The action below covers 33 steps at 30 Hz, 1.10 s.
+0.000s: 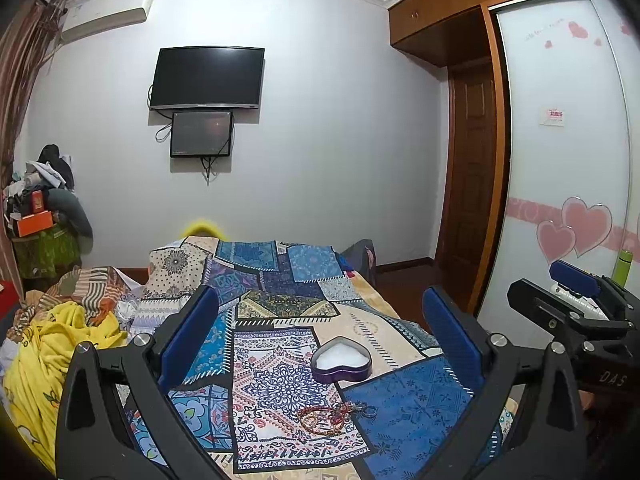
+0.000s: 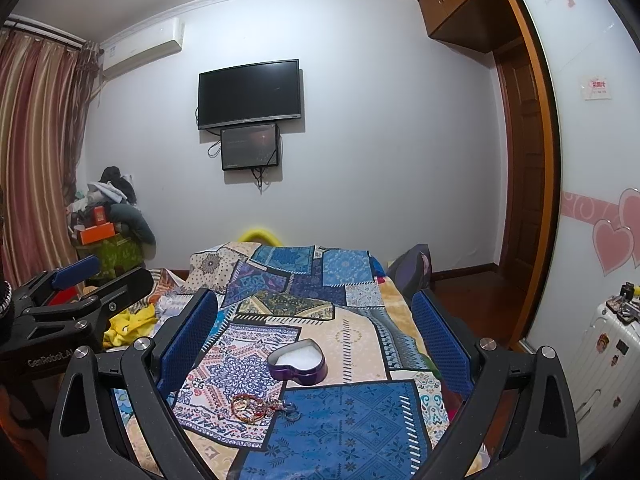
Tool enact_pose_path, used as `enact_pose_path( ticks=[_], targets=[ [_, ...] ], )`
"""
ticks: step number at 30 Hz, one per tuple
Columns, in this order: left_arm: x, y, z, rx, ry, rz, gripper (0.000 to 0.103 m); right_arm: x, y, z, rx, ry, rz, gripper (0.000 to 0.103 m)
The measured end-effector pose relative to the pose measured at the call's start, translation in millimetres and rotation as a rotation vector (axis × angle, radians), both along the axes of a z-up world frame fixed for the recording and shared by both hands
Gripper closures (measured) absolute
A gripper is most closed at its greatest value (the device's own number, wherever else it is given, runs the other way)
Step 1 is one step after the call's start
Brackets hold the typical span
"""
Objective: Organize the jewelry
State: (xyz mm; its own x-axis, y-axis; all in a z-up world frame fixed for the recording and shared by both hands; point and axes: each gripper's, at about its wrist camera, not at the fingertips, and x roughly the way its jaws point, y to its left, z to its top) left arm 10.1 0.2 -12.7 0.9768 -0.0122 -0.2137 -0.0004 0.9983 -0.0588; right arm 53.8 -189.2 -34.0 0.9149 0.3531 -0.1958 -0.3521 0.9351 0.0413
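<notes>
Bracelets (image 1: 320, 420) lie on the bedspread (image 1: 408, 404), before the heart-shaped box (image 1: 342, 360).

Both views are evenly lit by soft indoor light from above, fairly bright, with a cool cast on the wall (image 1: 320, 140). The TV (image 1: 207, 78) throws a faint shadow onto the wall below it and to its right. Its screen is dark, without glare. Fisheye distortion bends the wardrobe (image 2: 536, 160) and curtain (image 2: 36, 152) toward the frame edges, and black vignetting fills the corners. Focus is sharp on the bed (image 2: 320, 320); the nearest frame edges are slightly soft.
</notes>
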Motion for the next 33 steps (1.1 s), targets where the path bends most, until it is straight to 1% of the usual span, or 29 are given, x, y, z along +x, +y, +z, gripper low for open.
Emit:
enact_pose_path(
  ticks=[23, 33],
  targets=[
    [3.3, 2.9, -0.5, -0.005, 0.008, -0.004, 0.001, 1.0, -0.3, 0.4, 0.001, 0.005, 0.003, 0.006],
    [8.7, 6.3, -1.8, -0.005, 0.020, -0.001, 0.001, 9.3, 4.4, -3.8, -0.009, 0.018, 0.008, 0.006]
  ],
)
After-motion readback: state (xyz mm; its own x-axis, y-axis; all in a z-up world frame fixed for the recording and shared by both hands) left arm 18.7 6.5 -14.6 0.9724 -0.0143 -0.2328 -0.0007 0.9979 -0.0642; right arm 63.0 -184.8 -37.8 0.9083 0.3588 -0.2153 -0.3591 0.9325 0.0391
